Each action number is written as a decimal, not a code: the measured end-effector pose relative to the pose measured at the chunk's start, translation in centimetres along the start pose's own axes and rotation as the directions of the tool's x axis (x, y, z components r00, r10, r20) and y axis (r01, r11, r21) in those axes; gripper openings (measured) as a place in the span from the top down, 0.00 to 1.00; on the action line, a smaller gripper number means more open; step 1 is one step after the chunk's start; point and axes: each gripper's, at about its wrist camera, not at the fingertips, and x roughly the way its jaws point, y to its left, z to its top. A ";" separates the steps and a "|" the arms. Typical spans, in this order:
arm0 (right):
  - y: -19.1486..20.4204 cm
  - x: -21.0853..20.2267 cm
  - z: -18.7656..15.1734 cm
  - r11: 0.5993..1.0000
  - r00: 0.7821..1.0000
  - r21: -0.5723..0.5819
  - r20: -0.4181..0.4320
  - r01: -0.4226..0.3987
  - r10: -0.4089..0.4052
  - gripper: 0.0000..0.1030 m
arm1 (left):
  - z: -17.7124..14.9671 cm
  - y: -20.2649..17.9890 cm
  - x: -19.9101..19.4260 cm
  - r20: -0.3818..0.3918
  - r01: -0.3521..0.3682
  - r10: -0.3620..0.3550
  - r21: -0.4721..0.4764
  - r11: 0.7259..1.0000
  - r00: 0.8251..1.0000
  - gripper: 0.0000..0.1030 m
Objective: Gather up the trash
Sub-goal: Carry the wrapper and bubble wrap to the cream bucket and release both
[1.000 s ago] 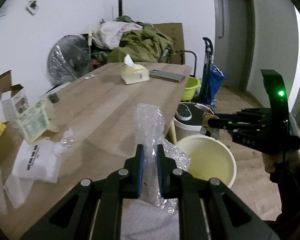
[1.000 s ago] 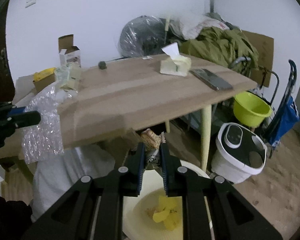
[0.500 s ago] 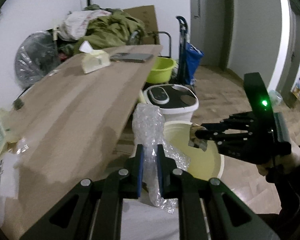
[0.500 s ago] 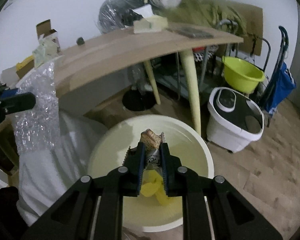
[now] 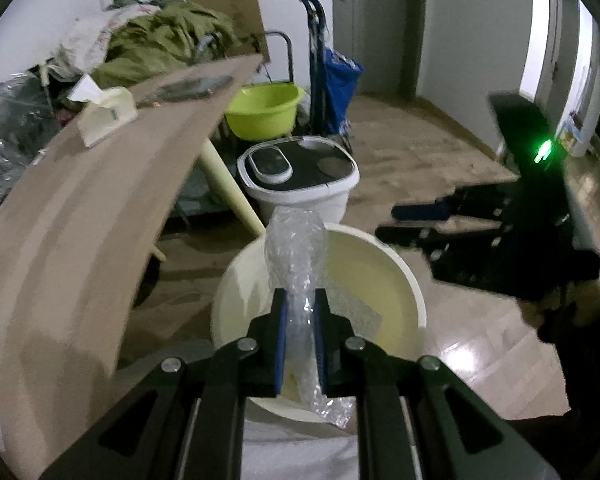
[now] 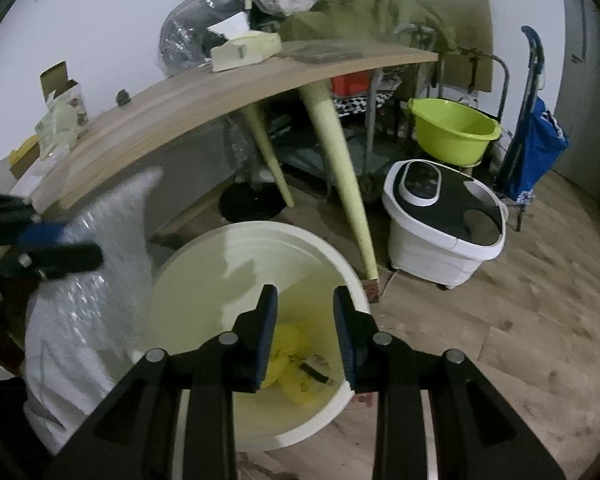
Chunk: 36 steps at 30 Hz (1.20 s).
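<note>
- Bubble wrap [image 5: 296,256]: clear crumpled sheet, pinched between the pads of my left gripper [image 5: 300,344]. Its upper end stands above the jaws and a short tail hangs below them. I judge it is held over the bucket so that it falls inside when I let go.
- Left gripper: jaws narrow, pressing on the bubble wrap from both sides and tilted down toward the bucket. From the right wrist view this gripper [image 6: 60,258] sits just beside the bucket's near-left rim, with the wrap draped beside it.
- Bucket [image 5: 416,304]: cream, round and open-topped, standing on the wooden floor just beside the table leg [image 6: 340,176]. This is my landmark and the drop point. Yellow scraps [image 6: 292,344] and some darker bits lie at its bottom.
- Right gripper [image 6: 306,336]: directly over the bucket's mouth. Its jaws have just been opening and now stand moderately apart with nothing between them; I see only the bucket's inside through the gap. My guess is that its load is already among the scraps below.
- Table [image 5: 80,216]: wooden top rising beside the bucket, with a tissue box [image 5: 108,118] on it well away from the bucket.
- White lidded tub [image 6: 444,224]: on the floor beyond the bucket, past the table leg.
- Green basin [image 6: 454,128]: farther off, behind the tub.
</note>
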 end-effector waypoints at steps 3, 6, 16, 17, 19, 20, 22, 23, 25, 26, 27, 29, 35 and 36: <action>-1.0 -0.5 0.1 1.000 1.000 0.013 0.009 0.022 -0.023 0.74 | 0.3 -0.3 1.7 -0.043 0.019 -0.019 -0.007 1.000 0.999 0.89; -1.6 -0.9 0.1 0.999 0.999 0.019 0.011 0.040 -0.041 0.74 | 0.5 -0.7 3.0 -0.087 0.033 -0.033 -0.005 0.999 0.996 0.88; -1.1 -0.7 0.6 0.999 0.999 0.008 0.008 0.038 -0.038 0.74 | 0.4 0.0 1.9 -0.064 0.058 -0.061 -0.042 0.997 0.996 0.59; -1.0 -0.8 0.7 0.999 0.999 0.005 0.010 0.038 -0.038 0.74 | 0.5 0.0 1.7 -0.061 0.060 -0.062 -0.044 0.997 0.996 0.58; -0.7 -1.0 1.0 0.999 0.999 -0.002 0.017 0.039 -0.039 0.74 | 0.4 0.2 1.3 -0.053 0.059 -0.062 -0.046 0.997 0.997 0.55; -0.7 -1.1 1.0 0.999 0.999 -0.004 0.020 0.040 -0.040 0.74 | 0.4 0.3 0.9 -0.046 0.061 -0.063 -0.048 0.997 0.997 0.54; -0.5 -1.2 1.3 0.999 0.999 -0.009 0.026 0.044 -0.043 0.74 | 0.4 0.4 0.5 -0.032 0.064 -0.066 -0.055 0.996 0.997 0.53; -0.3 -1.3 1.4 0.999 0.998 -0.013 0.030 0.048 -0.047 0.74 | 0.4 0.4 0.2 -0.025 0.066 -0.068 -0.058 0.996 0.997 0.53; 0.2 -1.3 1.7 0.998 0.998 -0.021 0.029 0.051 -0.050 0.74 | 0.3 0.8 -0.7 -0.008 0.073 -0.073 -0.070 0.995 0.997 0.53; 0.4 -1.3 1.9 0.998 0.998 -0.026 0.030 0.051 -0.050 0.74 | 0.3 1.0 -1.2 0.003 0.072 -0.072 -0.073 0.995 0.997 0.53; 0.7 -1.4 2.1 0.998 0.998 -0.032 0.033 0.049 -0.048 0.74 | 0.2 1.0 -1.5 0.011 0.069 -0.069 -0.075 0.995 0.998 0.53; 1.4 -1.6 2.5 0.998 0.998 -0.045 0.040 0.045 -0.043 0.74 | 0.1 1.4 -2.4 0.029 0.064 -0.062 -0.081 0.995 0.998 0.53; 4.2 -2.2 4.1 0.996 0.997 -0.091 0.075 0.022 -0.015 0.74 | -0.6 2.6 -5.5 0.088 0.040 -0.031 -0.102 0.994 0.996 0.53; 4.6 -2.3 4.3 0.995 0.997 -0.099 0.080 0.019 -0.011 0.74 | -0.9 2.9 -6.1 0.099 0.035 -0.024 -0.109 0.993 0.995 0.53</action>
